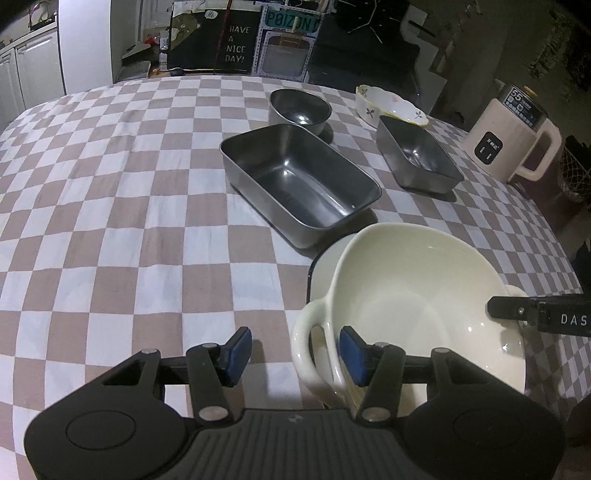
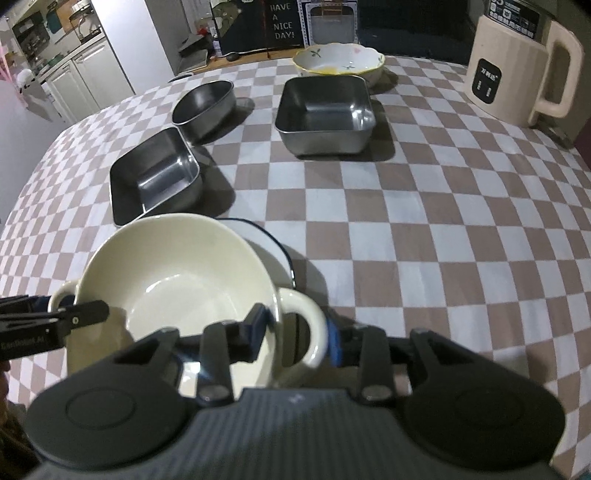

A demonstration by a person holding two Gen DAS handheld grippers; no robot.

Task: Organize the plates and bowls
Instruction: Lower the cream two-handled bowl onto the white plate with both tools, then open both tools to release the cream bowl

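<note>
Checkered tablecloth (image 2: 406, 229) under cream bowl (image 2: 177, 273); left gripper (image 1: 295, 350), right gripper (image 2: 295, 332) straddle handles, pads slack; bowl may tip off plate (image 2: 273, 243) beneath.

Bowl (image 1: 413, 295) on plate (image 1: 325, 264), trays (image 1: 299, 181) behind

A black sign (image 1: 234, 44) at twelve o'clock reads "HAVE A NICE DAY!"; beside it, a box (image 1: 290, 22) says "POIZON" (partly cut); the kettle (image 1: 517, 136) shows "55".
</note>
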